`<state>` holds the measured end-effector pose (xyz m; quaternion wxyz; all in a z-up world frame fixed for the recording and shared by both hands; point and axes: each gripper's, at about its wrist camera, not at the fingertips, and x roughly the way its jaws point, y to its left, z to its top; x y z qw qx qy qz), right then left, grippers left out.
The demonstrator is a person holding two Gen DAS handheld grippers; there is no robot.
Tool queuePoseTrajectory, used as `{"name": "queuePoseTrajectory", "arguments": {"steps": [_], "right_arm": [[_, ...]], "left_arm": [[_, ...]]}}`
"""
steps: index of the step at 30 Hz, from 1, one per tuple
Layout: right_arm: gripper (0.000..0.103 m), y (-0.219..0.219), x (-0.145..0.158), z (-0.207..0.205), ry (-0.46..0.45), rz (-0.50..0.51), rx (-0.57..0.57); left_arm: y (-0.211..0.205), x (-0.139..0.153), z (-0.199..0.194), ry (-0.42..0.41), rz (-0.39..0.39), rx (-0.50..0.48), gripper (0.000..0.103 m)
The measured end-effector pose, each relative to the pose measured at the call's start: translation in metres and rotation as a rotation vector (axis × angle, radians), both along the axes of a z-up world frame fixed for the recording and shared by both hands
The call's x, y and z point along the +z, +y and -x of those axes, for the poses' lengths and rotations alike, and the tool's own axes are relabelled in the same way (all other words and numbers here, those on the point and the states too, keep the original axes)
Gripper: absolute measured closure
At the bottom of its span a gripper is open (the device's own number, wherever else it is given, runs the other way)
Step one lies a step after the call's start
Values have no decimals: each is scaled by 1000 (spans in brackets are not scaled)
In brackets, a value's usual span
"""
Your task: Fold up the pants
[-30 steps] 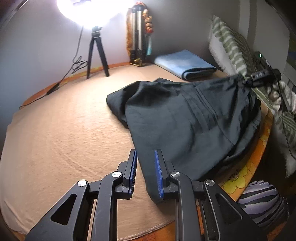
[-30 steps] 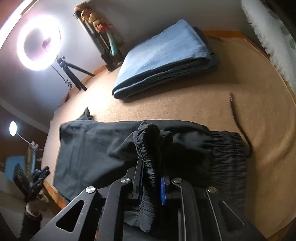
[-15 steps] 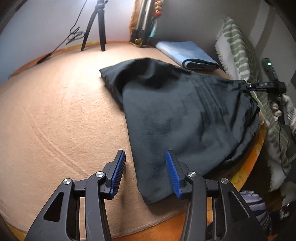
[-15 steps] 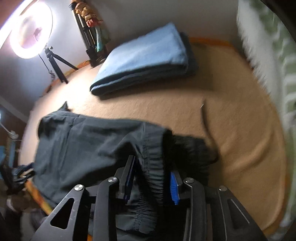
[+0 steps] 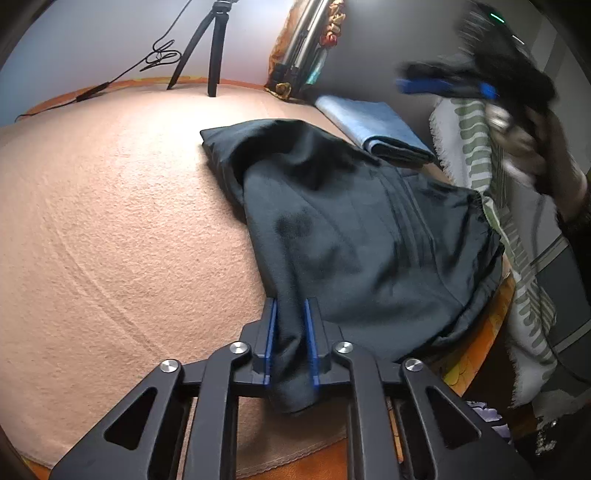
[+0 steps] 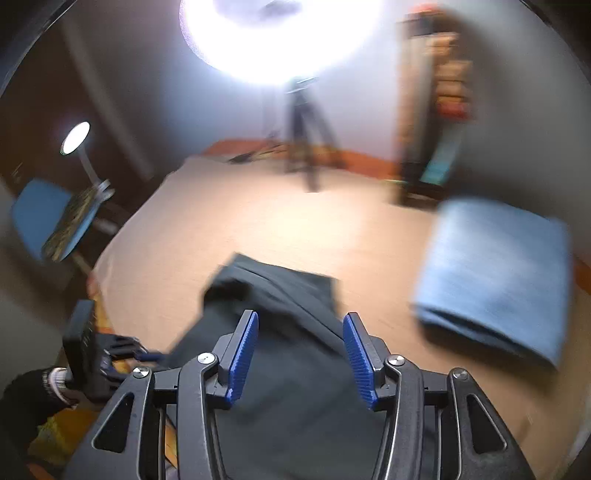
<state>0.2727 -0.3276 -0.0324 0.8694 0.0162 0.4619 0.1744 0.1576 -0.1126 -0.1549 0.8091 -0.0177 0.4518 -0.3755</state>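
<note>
Dark pants (image 5: 351,229) lie in a loose heap on the peach blanket (image 5: 110,221). My left gripper (image 5: 290,306) is closing on their near corner, and the fabric is bunched tight between the blue pads (image 5: 270,332). In the left wrist view my right gripper (image 5: 443,86) hangs blurred in the air at the upper right, above the waistband end. From its own camera, the right gripper (image 6: 301,354) is opening, with nothing between its jaws and the pants (image 6: 280,295) lying below. The left gripper (image 6: 147,356) shows small at the left edge of the pants.
A folded blue cloth (image 5: 373,129) lies behind the pants near the wall. A green-striped white cloth (image 5: 476,147) hangs at the right. A tripod (image 5: 210,48) with a ring light (image 6: 280,33) stands at the back. The orange bed edge (image 5: 314,461) runs close in front.
The left gripper opened, sank onto the pants' near corner and shut on it. The right gripper let go of the waistband, rose, swung away and rolled, its jaws now apart.
</note>
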Motion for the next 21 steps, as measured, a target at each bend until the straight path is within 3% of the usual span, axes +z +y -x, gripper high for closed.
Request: {"name": "queuePoseTrajectory", "arguments": {"steps": [4, 9, 15, 21], "right_arm": [[53, 41, -29, -59, 85, -62, 98], [52, 73, -71, -100, 179, -34, 178], [46, 88, -99, -117, 255, -42, 235], [46, 117, -103, -109, 253, 10, 337]], "left_arm": [[0, 3, 5, -7, 26, -12, 96], [-3, 10, 10, -22, 40, -36, 96], [-9, 13, 16, -33, 35, -69, 97], [-17, 19, 21, -52, 23, -87, 98]]}}
